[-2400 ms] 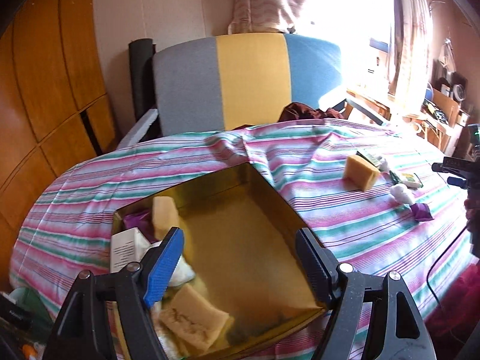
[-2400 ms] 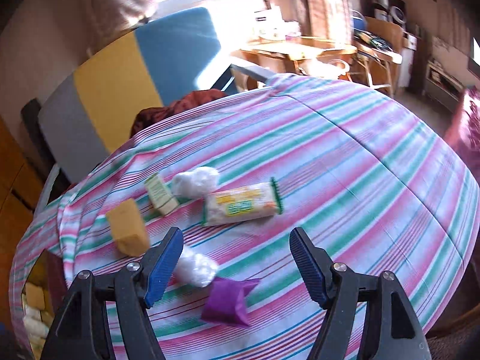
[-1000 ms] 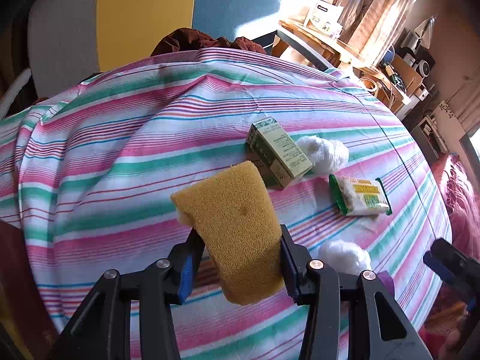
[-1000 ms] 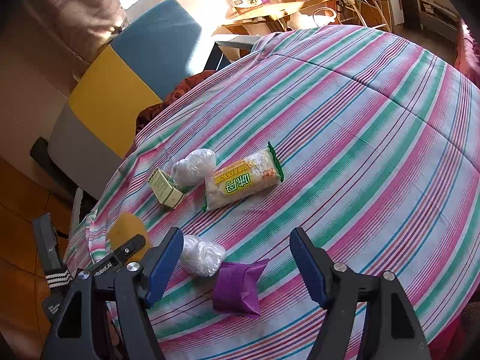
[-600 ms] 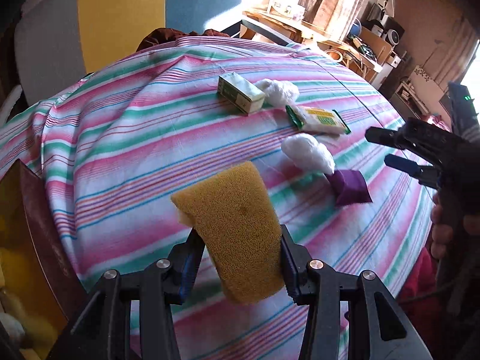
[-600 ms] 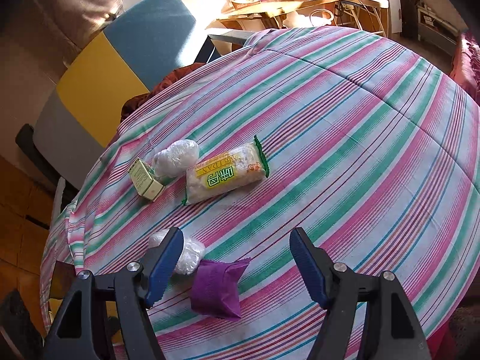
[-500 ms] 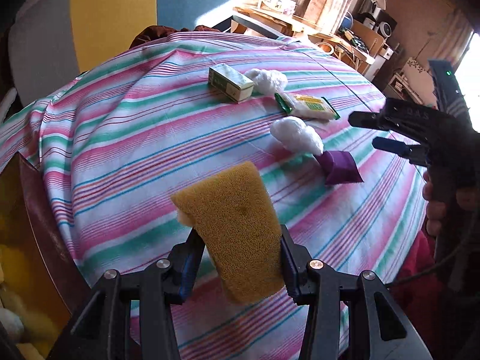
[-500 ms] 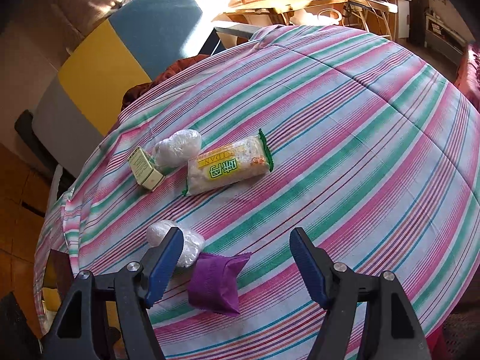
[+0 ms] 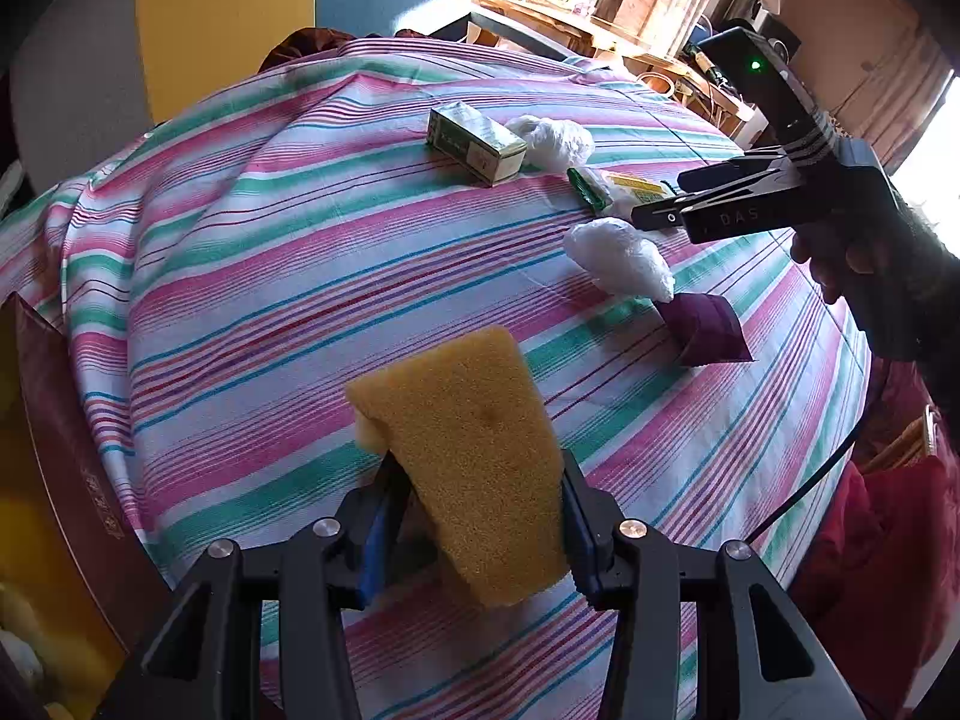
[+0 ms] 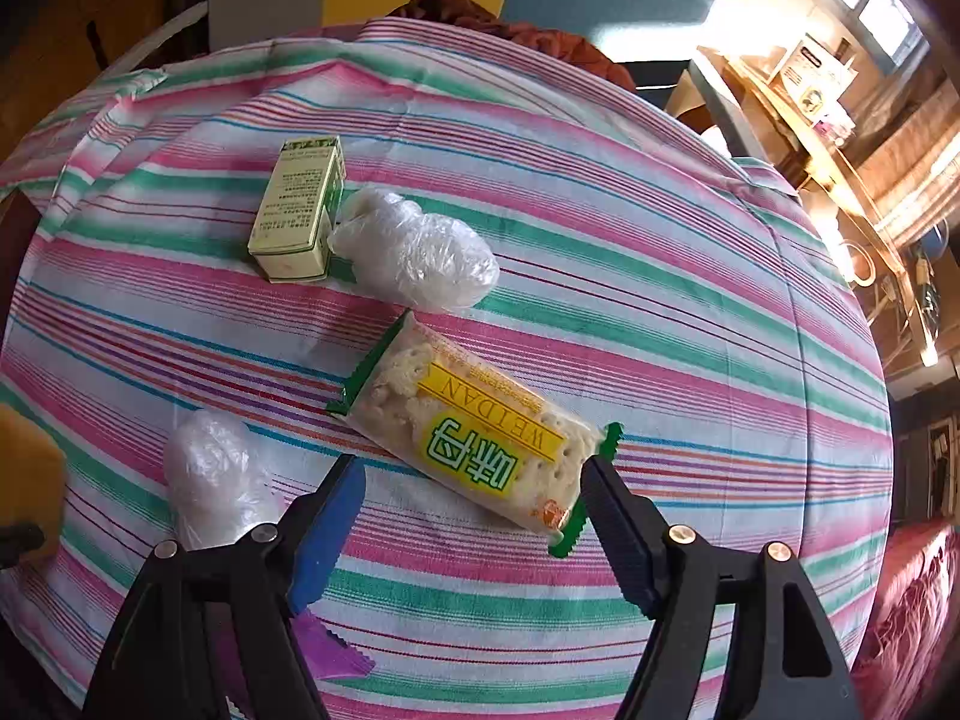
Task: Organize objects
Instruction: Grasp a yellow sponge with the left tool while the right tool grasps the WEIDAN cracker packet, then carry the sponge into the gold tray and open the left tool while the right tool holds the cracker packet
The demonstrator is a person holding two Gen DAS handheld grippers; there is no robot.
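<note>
At the far left edge, a dark red box (image 9: 66, 450) with a yellow inside stands against the striped cloth (image 9: 300, 276). Beside it a wide part of the cloth is bare. The left gripper (image 9: 474, 516) is clamped on a yellow sponge (image 9: 468, 450) and holds it above this bare part. Further right lie a green carton (image 10: 300, 204), two white plastic bundles (image 10: 414, 252) and a cracker packet (image 10: 474, 432). The right gripper (image 10: 474, 522) hangs over the packet's near end; its jaws are opening and touch nothing. A purple packet (image 9: 705, 330) lies near the right edge.
</note>
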